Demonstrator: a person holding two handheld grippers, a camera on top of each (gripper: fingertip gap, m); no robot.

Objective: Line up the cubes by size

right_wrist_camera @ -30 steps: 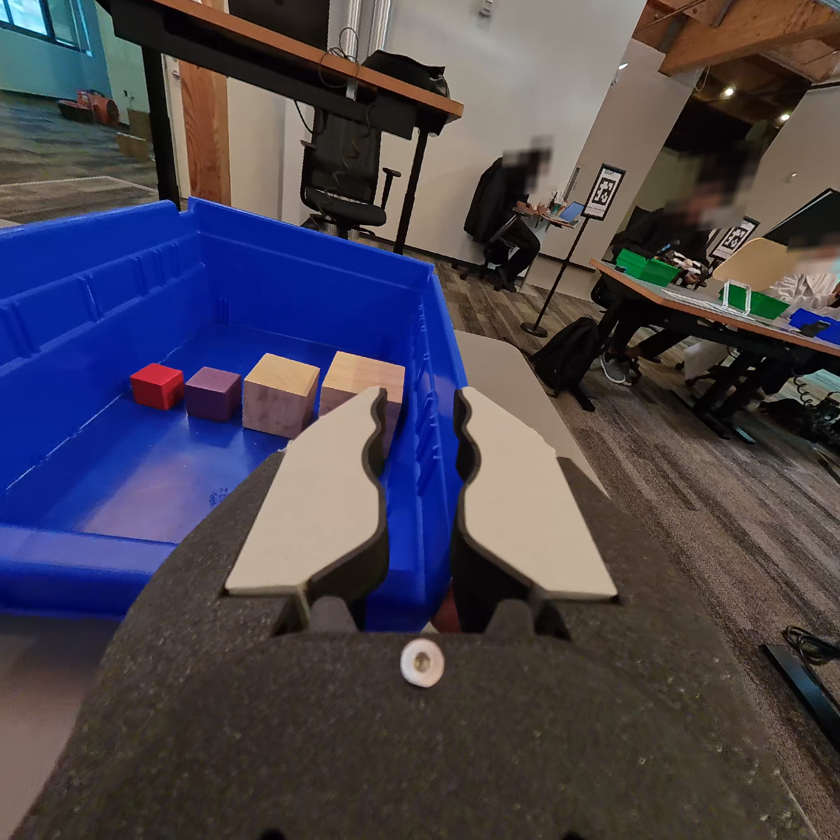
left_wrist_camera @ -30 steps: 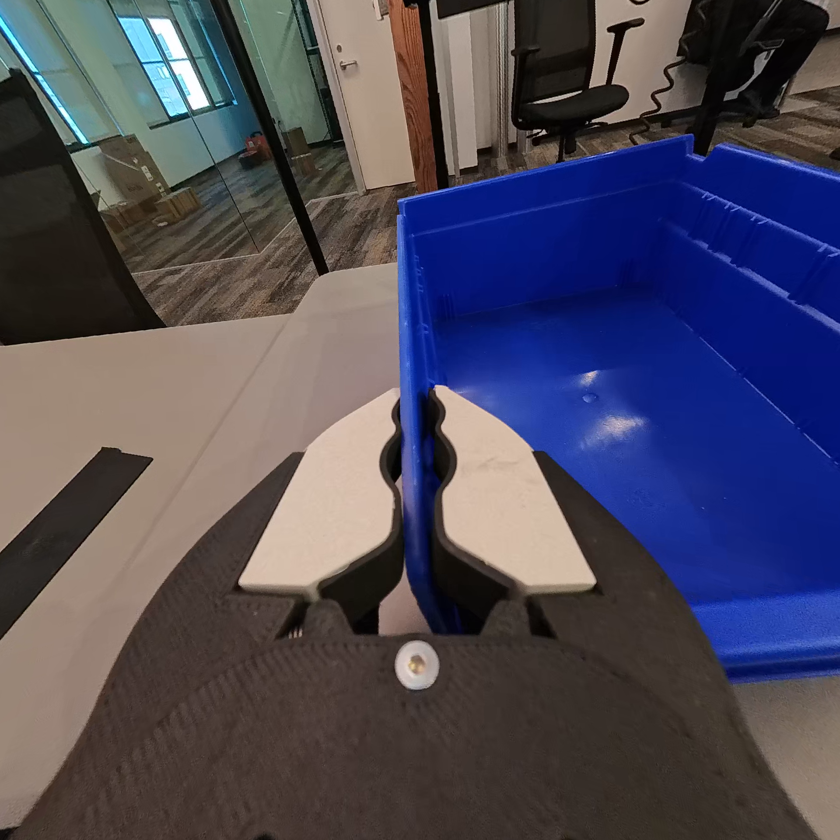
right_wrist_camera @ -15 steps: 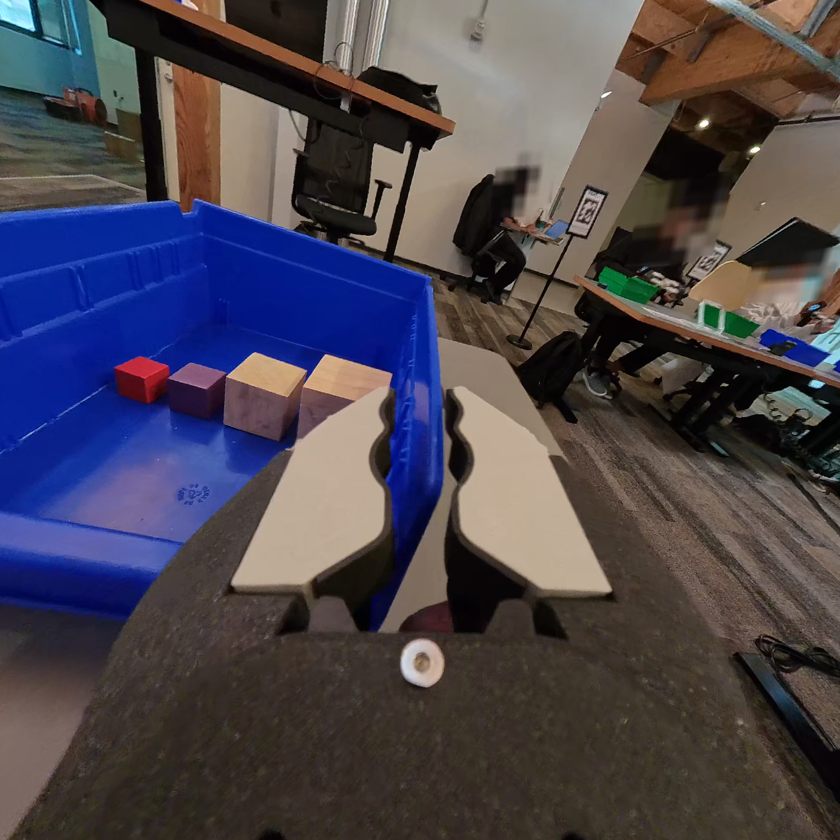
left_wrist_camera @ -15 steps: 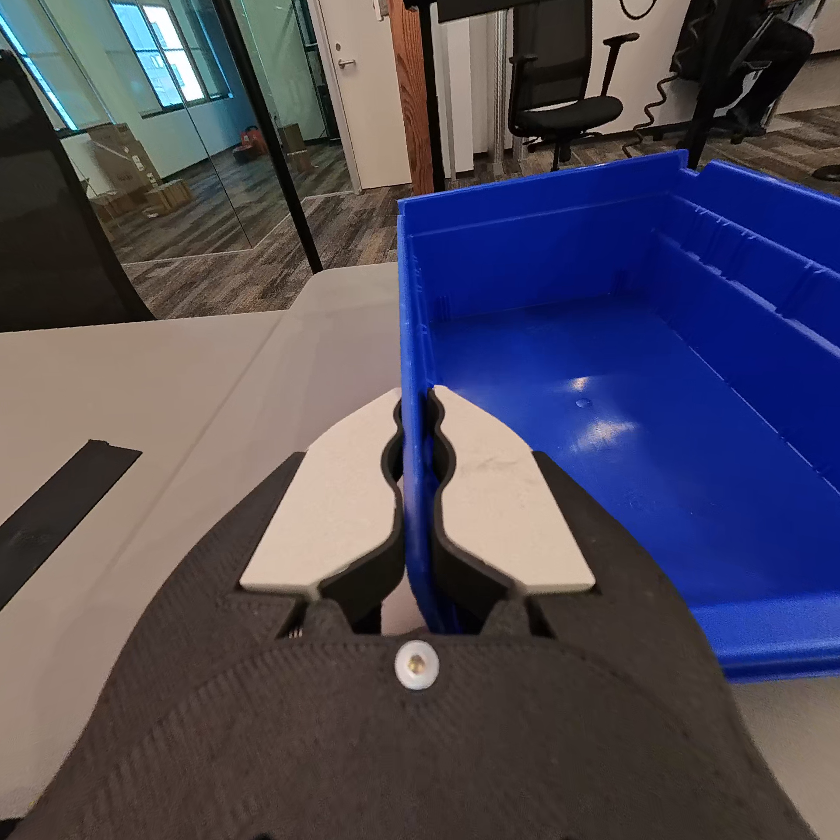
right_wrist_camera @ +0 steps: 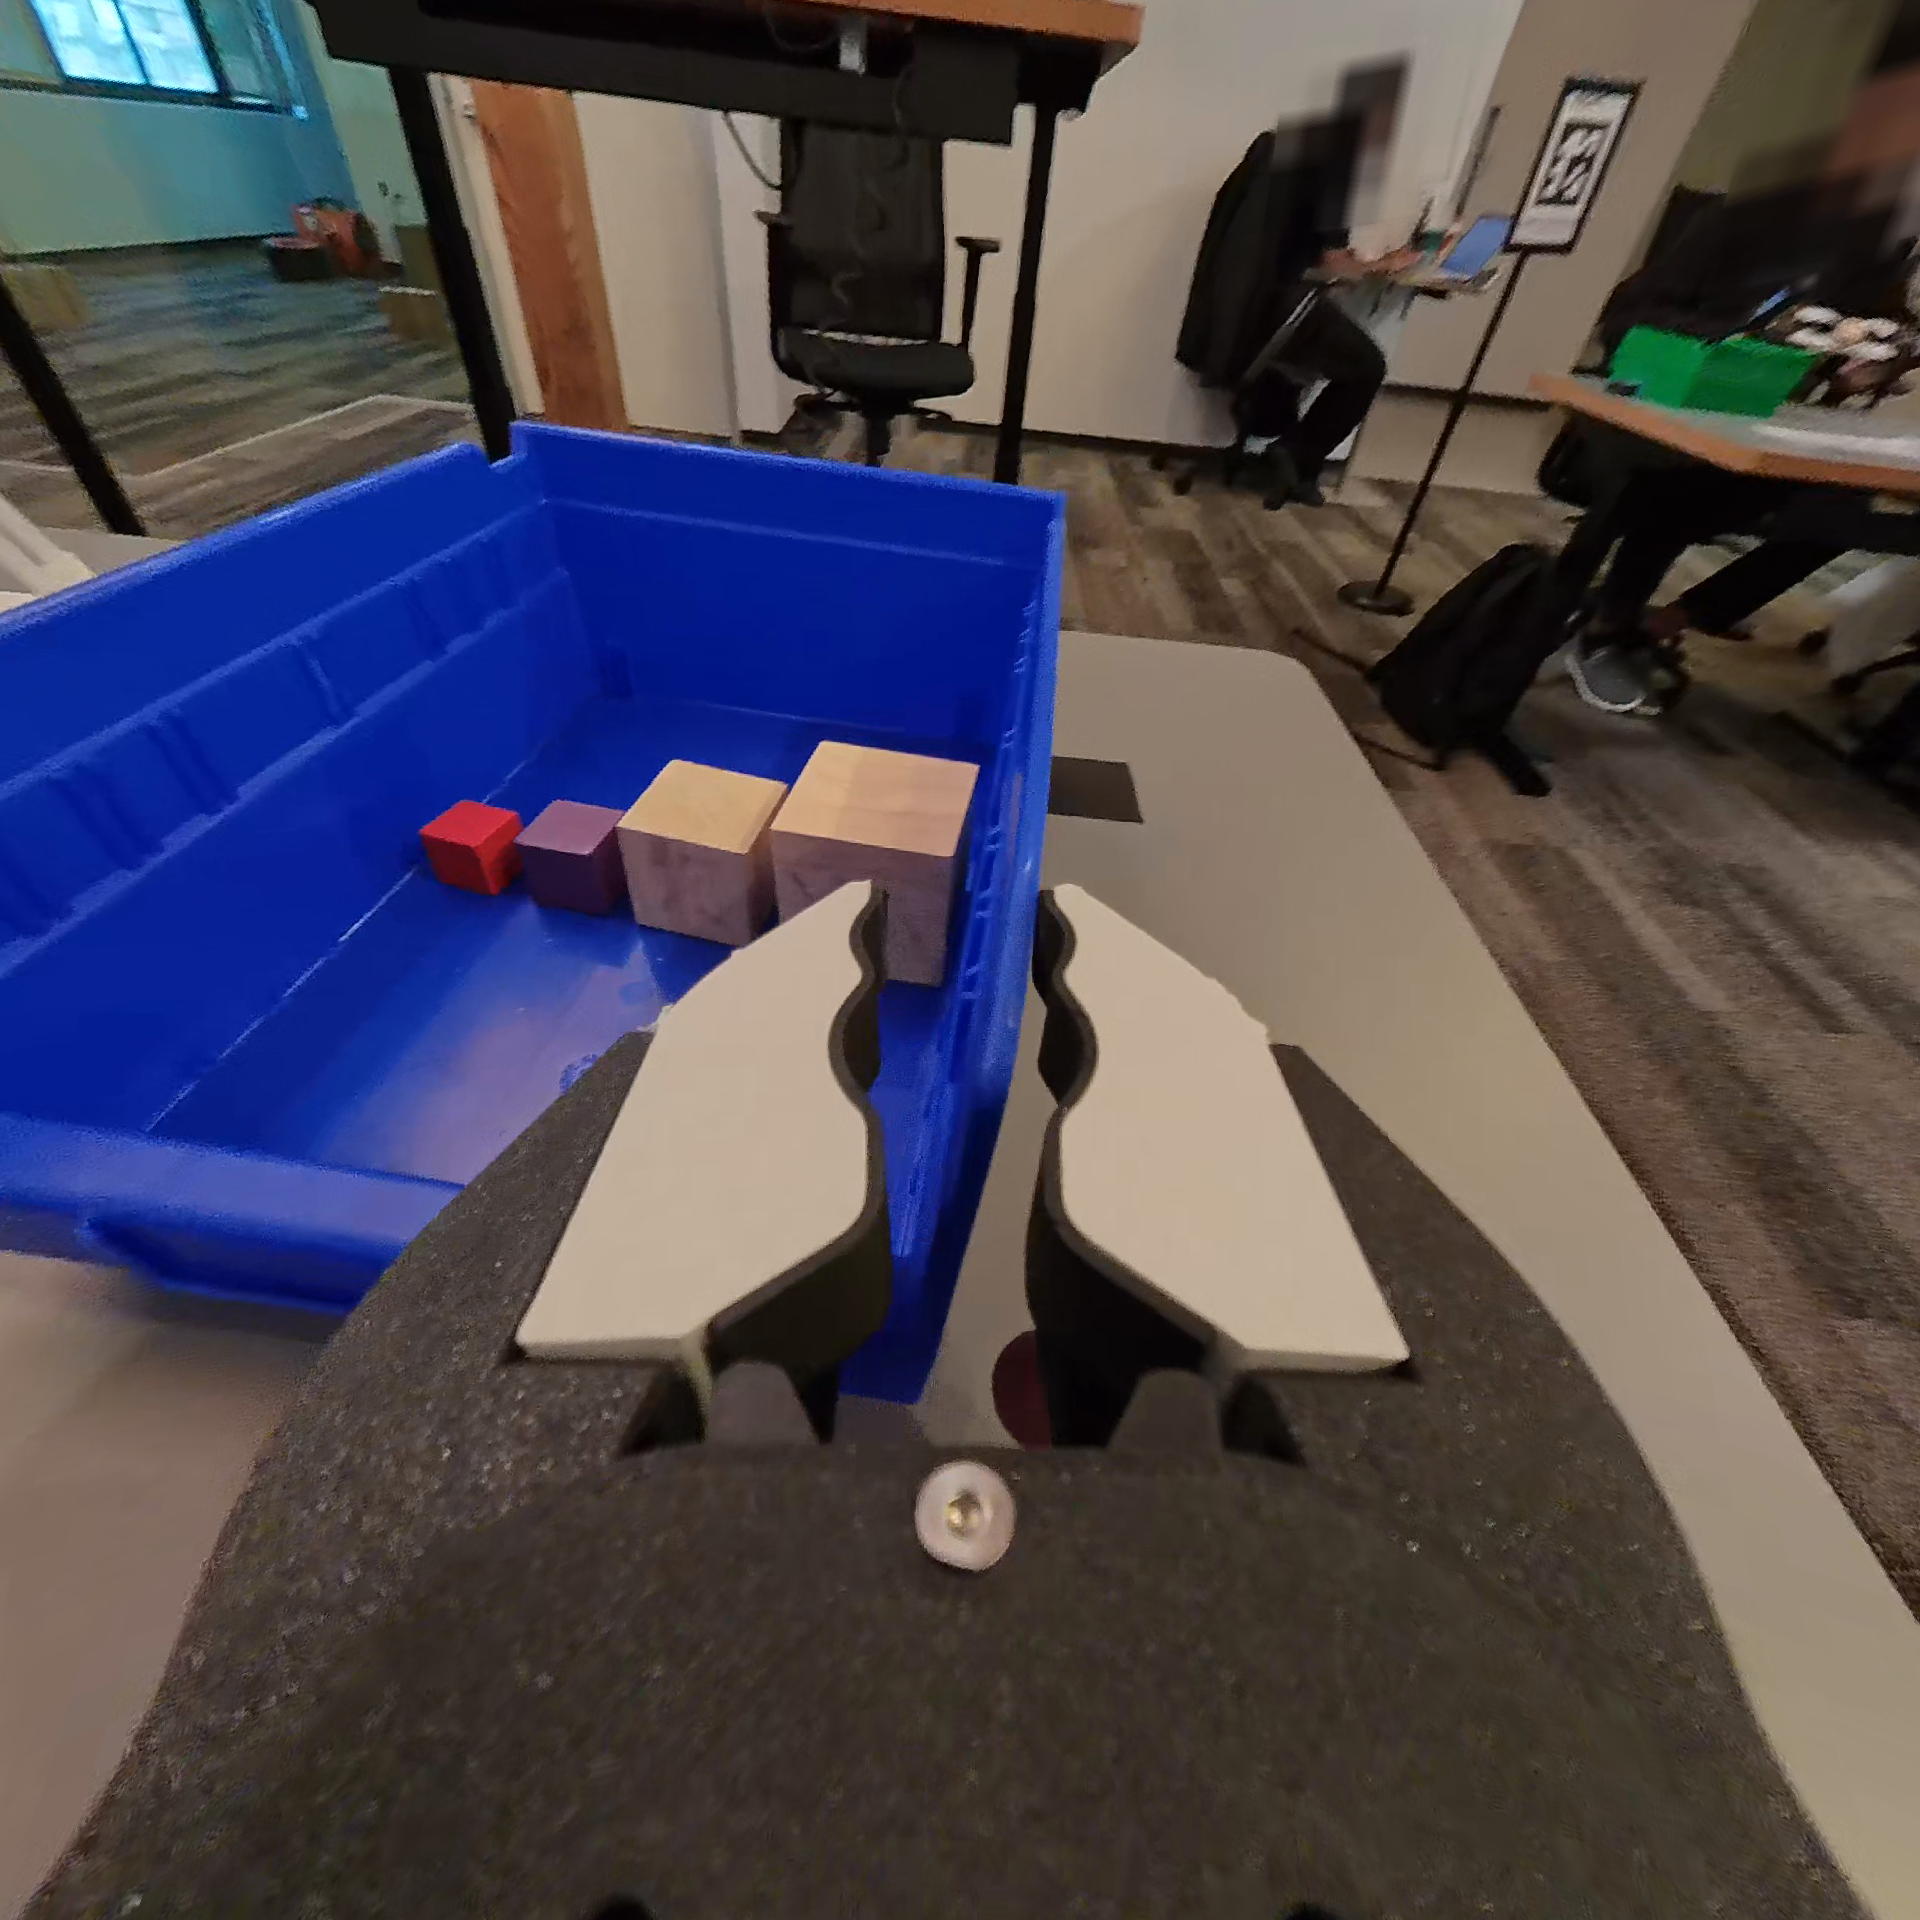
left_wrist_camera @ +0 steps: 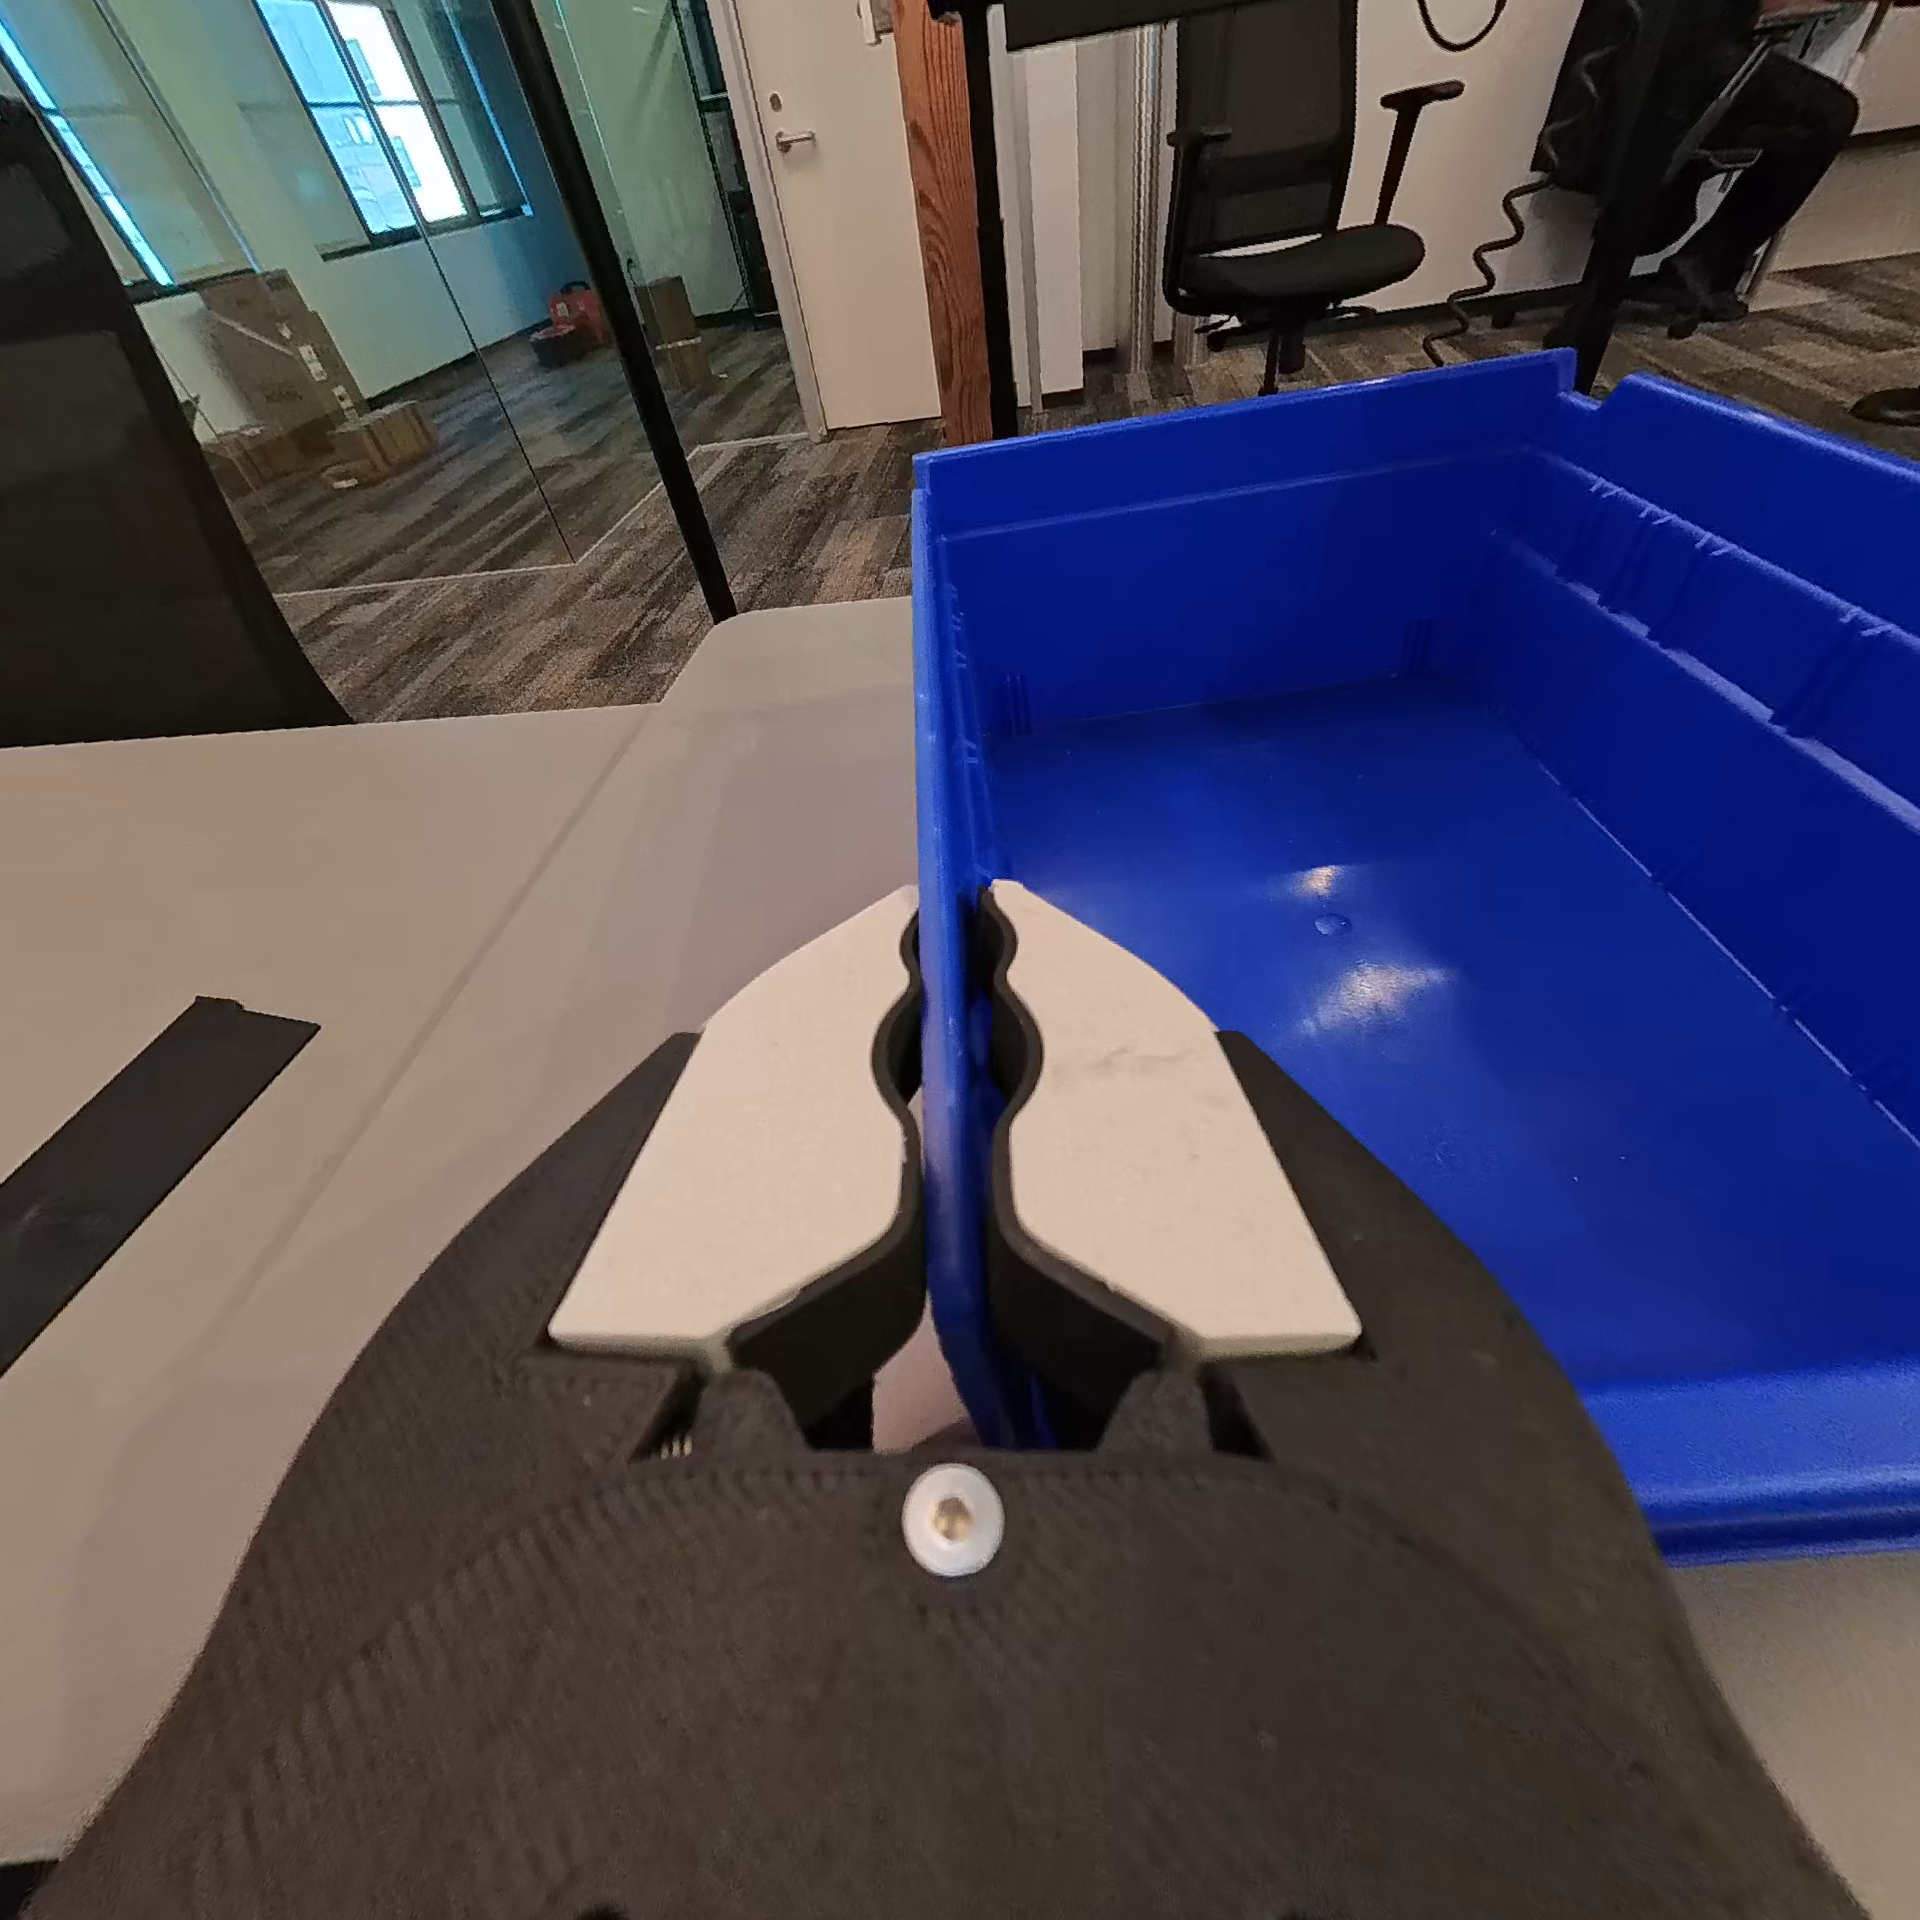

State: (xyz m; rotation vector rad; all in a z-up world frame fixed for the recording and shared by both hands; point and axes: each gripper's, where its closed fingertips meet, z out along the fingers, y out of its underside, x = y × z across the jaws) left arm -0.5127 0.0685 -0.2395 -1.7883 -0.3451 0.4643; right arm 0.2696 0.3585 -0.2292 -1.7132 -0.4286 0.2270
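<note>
Fingers first: the left gripper (left_wrist_camera: 951, 904) is clamped right on the left side wall of the blue bin (left_wrist_camera: 1351, 582), one pad on the outside and one on the inside, both pressing the plastic. The right gripper (right_wrist_camera: 956, 904) has its fingers apart, straddling the bin's right wall (right_wrist_camera: 1023, 831) with daylight on both sides, so it isn't holding anything. Just past the right gripper's inner finger (right_wrist_camera: 748, 1122), inside the bin, sits the row: big wooden cube (right_wrist_camera: 883, 821) nearest the wall, then the medium wooden cube (right_wrist_camera: 701, 842), purple cube (right_wrist_camera: 577, 852) and red cube (right_wrist_camera: 473, 842) stepping away to the left (looks sorted already, biggest to smallest). So the risk from here is mostly undoing that. With only one side pinched, any tug or lift from the left hand would probably tilt or swing the bin on the grey table (right_wrist_camera: 1299, 935) and slide the cubes out of line. The right inner finger is also close to the big cube, so drifting inward could nudge it into its neighbours. And if the right one closes crooked on that thin wall, it could flex the plastic and jolt the row.
</note>
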